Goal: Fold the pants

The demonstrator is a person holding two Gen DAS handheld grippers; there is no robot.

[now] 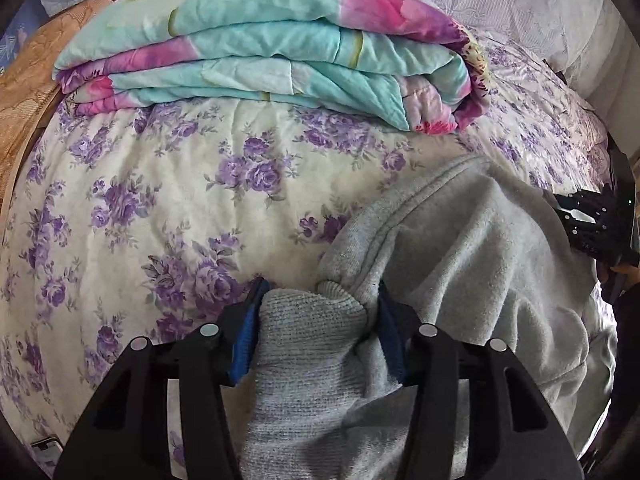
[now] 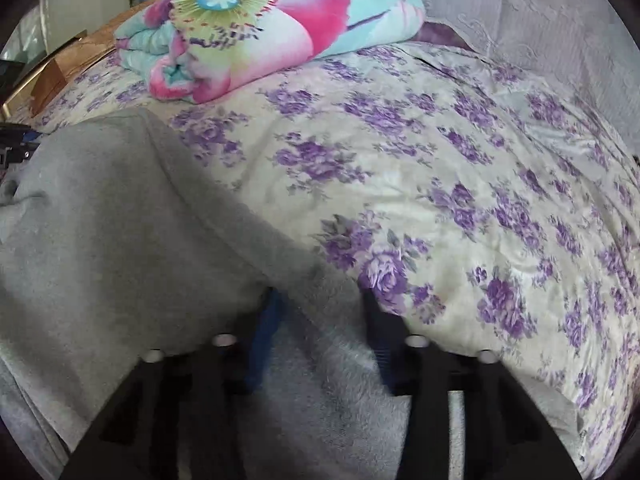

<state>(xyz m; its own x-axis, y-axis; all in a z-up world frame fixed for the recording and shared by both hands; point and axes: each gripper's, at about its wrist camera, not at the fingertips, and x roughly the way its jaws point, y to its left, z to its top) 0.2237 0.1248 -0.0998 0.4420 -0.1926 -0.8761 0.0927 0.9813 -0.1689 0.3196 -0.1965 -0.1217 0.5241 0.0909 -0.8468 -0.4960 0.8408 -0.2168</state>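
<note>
Grey sweatpants [image 1: 460, 248] lie on a bed with a cream, purple-flowered cover [image 1: 160, 184]. My left gripper [image 1: 320, 300] has its jaws apart around the ribbed ankle cuff [image 1: 312, 344], which fills the gap between the blue pads. The fleece leg runs off to the right. My right gripper [image 2: 316, 304] straddles another part of the pants [image 2: 120, 220], with grey cloth between its blurred fingers. The right gripper also shows at the right edge of the left wrist view [image 1: 592, 224].
A folded teal and pink floral quilt [image 1: 260, 52] lies at the back of the bed, also in the right wrist view [image 2: 260, 28]. A brown headboard cloth [image 1: 28, 80] is at the left. White lace curtains [image 2: 520, 8] hang behind.
</note>
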